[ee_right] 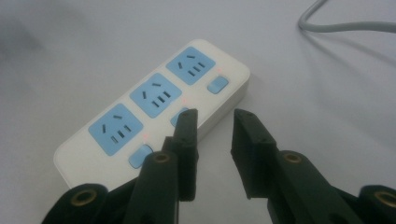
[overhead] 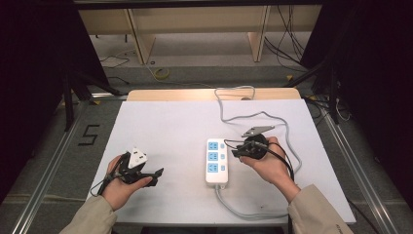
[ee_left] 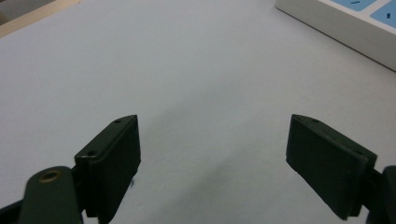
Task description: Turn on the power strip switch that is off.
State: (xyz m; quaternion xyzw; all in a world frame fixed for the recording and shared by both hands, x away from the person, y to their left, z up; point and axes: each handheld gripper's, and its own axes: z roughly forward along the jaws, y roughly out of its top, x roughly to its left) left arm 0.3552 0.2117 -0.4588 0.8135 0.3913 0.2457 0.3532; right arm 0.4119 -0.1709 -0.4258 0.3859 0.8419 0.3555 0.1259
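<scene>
A white power strip (overhead: pixel 216 161) with three blue sockets and blue switches lies right of the table's middle; its red lamps glow in the right gripper view (ee_right: pixel 154 98). My right gripper (overhead: pixel 231 148) hovers at the strip's right edge, its jaws a narrow gap apart with nothing between them (ee_right: pixel 215 116). My left gripper (overhead: pixel 157 176) rests low at the front left, pointing right, its jaws wide open and empty (ee_left: pixel 215 121) over bare table. A corner of the strip (ee_left: pixel 345 23) lies ahead of it. A white plug-like block (overhead: pixel 136 157) sits by my left hand; what it rests on is unclear.
The strip's grey cable (overhead: pixel 272 117) loops over the table's right side and off the far edge, and a second stretch curves along the front edge. The white table (overhead: pixel 165 122) has bare room at left and centre. Black frame rails flank it.
</scene>
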